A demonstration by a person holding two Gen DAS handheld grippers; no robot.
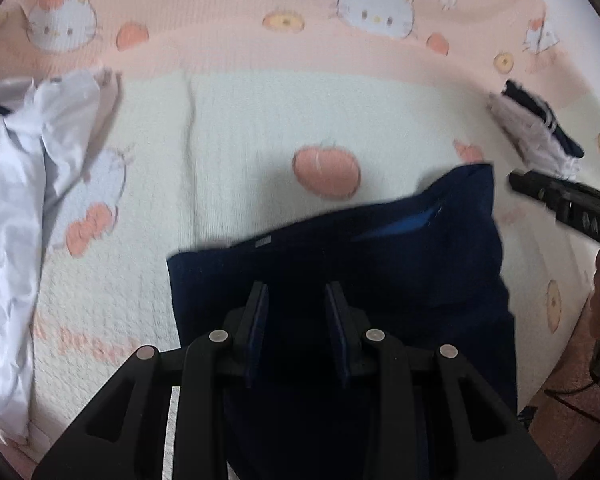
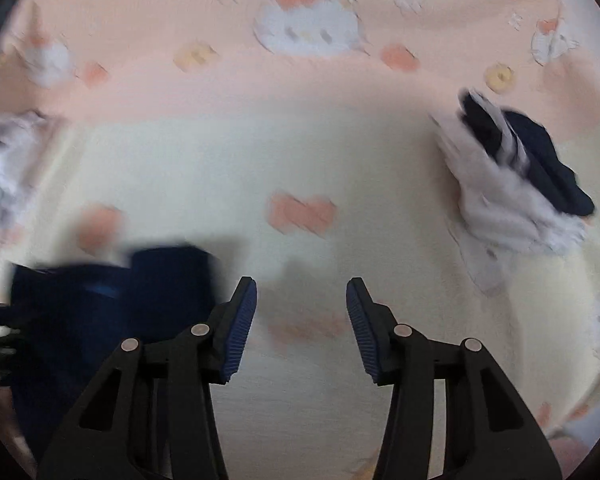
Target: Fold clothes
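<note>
While the left gripper (image 1: pixel 296 304) points down over the navy garment (image 1: pixel 380 256), its fingers (image 1: pixel 258 308) stand a little apart with dark cloth between and under them; can't tell whether the pads actually pinch it. Navy garment lies partly folded at the near side of the bed, its far edge straight, one corner raised at the right, a blue lining strip showing.

Right gripper (image 2: pixel 301 312): fingers (image 2: pixel 240 328) spread, nothing between them, bare bedspread (image 2: pixel 340 160) below. It sits just right of the navy garment, apart from it. A hand on that gripper shows at the right edge of the left wrist view.

Open room: wide bare cream stretch of bedspread in the middle and beyond the garment.

Left edge of bed: crumpled white garment (image 1: pixel 16 208). Right side: small white-and-navy bundle (image 2: pixel 516 184), well apart from the navy garment.

Surface: quilted bedspread, cream near, pink band further back, cartoon cat and fruit print. Right wrist view is motion-blurred.
</note>
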